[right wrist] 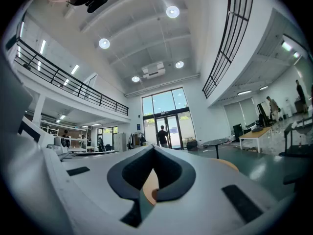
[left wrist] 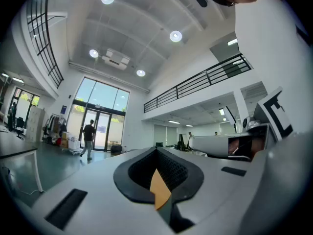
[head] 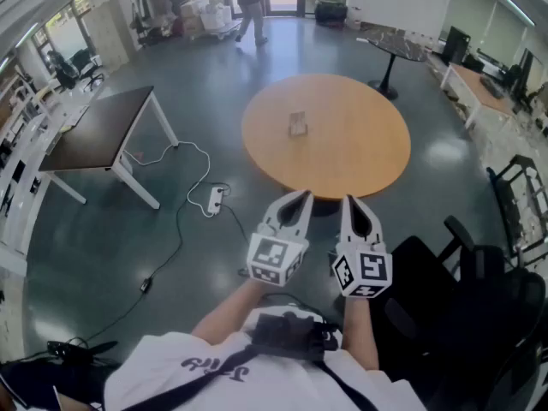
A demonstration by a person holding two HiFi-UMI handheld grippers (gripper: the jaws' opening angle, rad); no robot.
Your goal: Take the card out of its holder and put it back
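In the head view, the card holder (head: 297, 124) with its card stands upright near the middle of the round wooden table (head: 360, 157). It is well apart from the 2 grippers, which are held level and side by side short of the table's near edge. The left gripper (head: 301, 197) and the right gripper (head: 349, 202) each show jaws closed to a point, with nothing in them. A dark desk (head: 103, 131) stands to the left, and a person (head: 248, 2) walks by the far doors.

In the left gripper view, the left gripper (left wrist: 156, 150) has its jaws pressed together and empty. A sliver of the table (left wrist: 159, 190) shows through the gap behind the tips.

In the right gripper view, the right gripper (right wrist: 153, 148) is likewise closed on nothing.
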